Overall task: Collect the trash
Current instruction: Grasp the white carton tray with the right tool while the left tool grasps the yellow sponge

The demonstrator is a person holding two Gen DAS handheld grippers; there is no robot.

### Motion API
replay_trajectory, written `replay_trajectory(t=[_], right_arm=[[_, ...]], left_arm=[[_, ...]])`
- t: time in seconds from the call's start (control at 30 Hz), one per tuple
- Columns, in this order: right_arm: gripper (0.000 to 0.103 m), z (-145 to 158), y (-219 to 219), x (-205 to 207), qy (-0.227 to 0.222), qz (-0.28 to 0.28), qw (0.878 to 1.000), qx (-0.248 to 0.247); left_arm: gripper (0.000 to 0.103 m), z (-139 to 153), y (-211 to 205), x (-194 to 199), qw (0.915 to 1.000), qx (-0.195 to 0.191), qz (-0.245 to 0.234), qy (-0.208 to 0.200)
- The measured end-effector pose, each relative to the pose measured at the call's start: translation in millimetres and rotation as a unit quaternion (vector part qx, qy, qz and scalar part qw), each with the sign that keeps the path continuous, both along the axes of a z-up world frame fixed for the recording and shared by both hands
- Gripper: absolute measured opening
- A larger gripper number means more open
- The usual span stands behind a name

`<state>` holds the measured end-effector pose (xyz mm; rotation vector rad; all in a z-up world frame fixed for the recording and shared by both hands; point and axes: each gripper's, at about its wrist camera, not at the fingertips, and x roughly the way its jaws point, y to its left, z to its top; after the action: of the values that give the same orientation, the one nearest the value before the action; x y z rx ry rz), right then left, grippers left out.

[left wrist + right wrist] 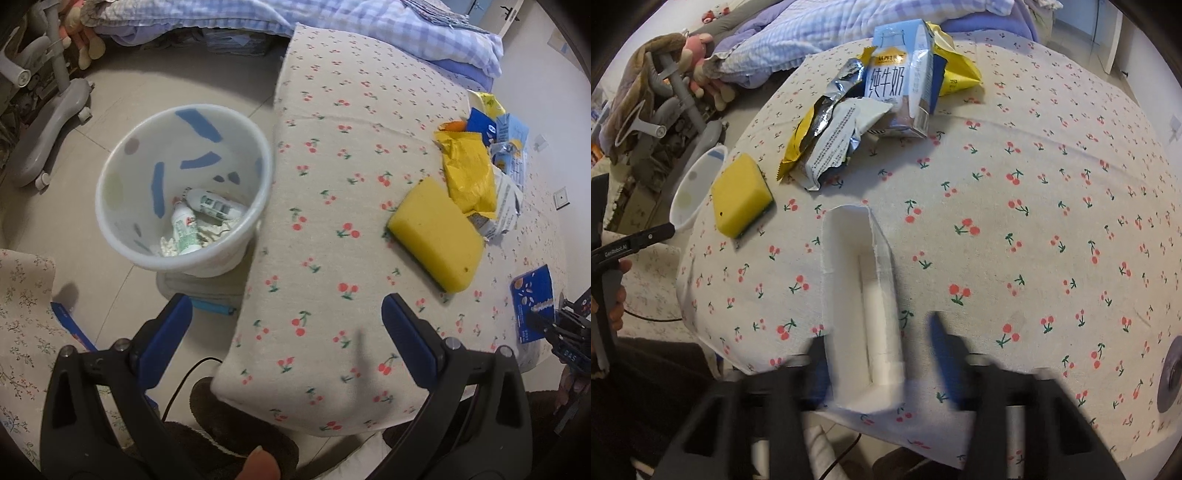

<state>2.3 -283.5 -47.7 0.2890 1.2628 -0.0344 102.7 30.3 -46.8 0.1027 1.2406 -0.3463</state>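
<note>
A white waste bin [122, 225] stands on the floor left of the table, holding two white bottles [207, 205] and crumpled paper. My left gripper [286, 315] is open and empty, above the table's left edge beside the bin. On the cherry-print tablecloth [1015, 221] lie a yellow sponge [437, 234] [740, 195], a yellow wrapper [469, 173], a torn foil wrapper [831, 136], and a milk carton [901, 85]. My right gripper [879, 339] is open around a white box [857, 295] lying between its blurred fingers.
A blue snack packet [532, 306] lies at the table's right edge. A grey chair base [51, 118] stands on the floor behind the bin. Blue checked bedding [798, 33] is piled at the table's far side. A floral cloth [22, 314] lies at the left.
</note>
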Motion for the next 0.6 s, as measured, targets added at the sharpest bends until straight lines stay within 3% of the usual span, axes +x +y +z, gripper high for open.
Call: replay_trajectory(t=[0.3,0.43,0.6], right_arm=[[0.024,23,-15,9,-0.05,-0.017,0.999,-0.014],[0.024,26,-24,16,-0.057,-0.032,0.998,-0.017],[0.024,29,-36,21,-0.064,-0.04,0.997,-0.03]], left_arm=[[0.102,5,-50,2,0.9992,-0.039,-0.001,0.013],[0.102,4,-71,7,0.9977,-0.057,0.026,0.024],[0.101,5,-95,11,0.9957,-0.065,0.066,0.006]])
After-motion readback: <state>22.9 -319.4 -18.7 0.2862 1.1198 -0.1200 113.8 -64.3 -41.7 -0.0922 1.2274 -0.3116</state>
